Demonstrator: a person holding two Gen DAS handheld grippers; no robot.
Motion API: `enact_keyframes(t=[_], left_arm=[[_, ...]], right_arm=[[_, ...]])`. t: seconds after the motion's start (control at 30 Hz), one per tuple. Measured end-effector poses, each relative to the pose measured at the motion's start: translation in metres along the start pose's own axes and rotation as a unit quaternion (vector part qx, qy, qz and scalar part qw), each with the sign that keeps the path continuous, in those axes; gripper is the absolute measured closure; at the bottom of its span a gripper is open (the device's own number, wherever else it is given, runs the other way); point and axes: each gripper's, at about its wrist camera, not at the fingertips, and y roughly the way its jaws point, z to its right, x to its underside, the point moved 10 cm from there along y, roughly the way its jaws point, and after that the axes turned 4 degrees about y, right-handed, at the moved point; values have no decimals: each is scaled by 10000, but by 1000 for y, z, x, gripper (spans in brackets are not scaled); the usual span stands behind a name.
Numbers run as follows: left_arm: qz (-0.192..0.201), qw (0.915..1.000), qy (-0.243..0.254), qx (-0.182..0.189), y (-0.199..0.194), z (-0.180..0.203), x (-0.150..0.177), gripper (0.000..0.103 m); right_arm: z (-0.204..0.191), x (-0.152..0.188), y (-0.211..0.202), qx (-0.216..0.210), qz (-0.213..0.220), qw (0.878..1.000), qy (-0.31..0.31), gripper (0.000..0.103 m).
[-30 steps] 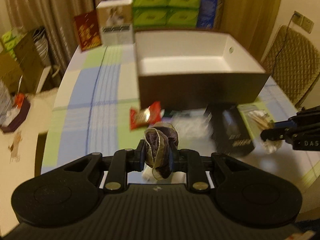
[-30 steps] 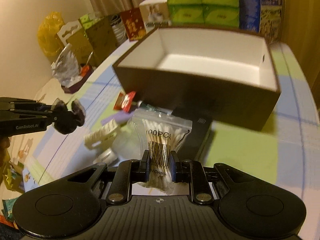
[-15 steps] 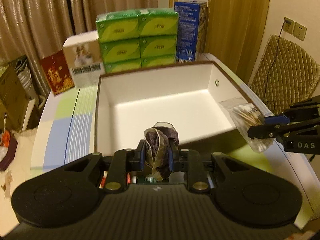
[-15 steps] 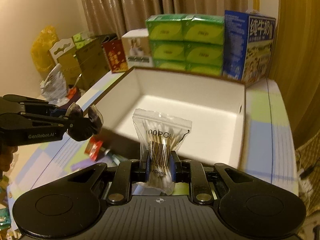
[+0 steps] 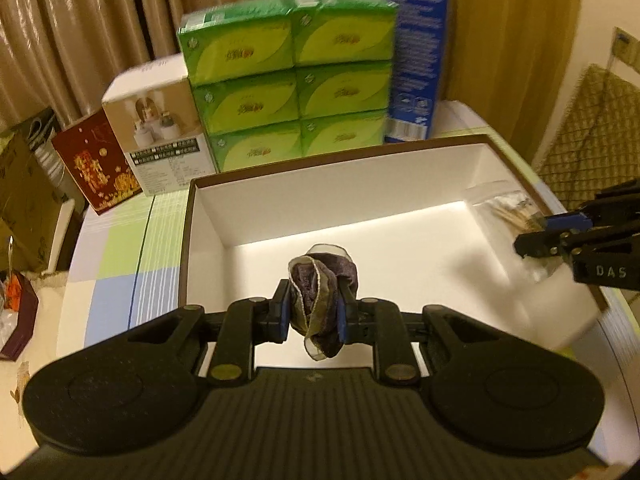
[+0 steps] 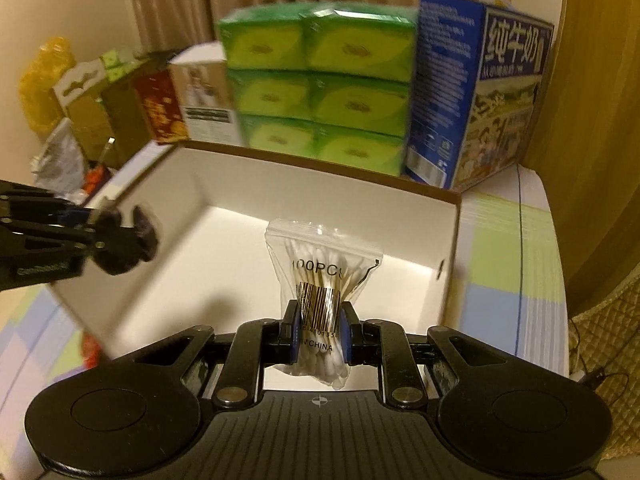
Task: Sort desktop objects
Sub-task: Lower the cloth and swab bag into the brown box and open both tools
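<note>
A crumpled purple-and-olive fabric scrunchie (image 5: 322,300) is clamped in the left tool (image 5: 312,314), a clear zip bag of cotton swabs (image 6: 322,300) in the right tool (image 6: 319,330), both above the white-lined brown cardboard box (image 5: 280,184). Each should be lowered near the floor, well inside the walls, before release.

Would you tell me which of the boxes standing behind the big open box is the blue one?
It is the tall milk carton at the right end of the row, beside the stacked green tissue packs; the others are white or red.

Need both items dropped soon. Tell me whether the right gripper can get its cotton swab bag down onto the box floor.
Probably yes: the right gripper holds the cotton swab bag over the open box, nothing beneath it.
</note>
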Motion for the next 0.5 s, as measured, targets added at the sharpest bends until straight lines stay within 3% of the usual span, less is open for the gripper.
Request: enact_keyframes(t=[0.5], left_arm=[[-634, 9970, 90, -443, 99, -37, -19, 84]], right_arm=[[48, -26, 70, 398, -570, 9971, -313, 87]])
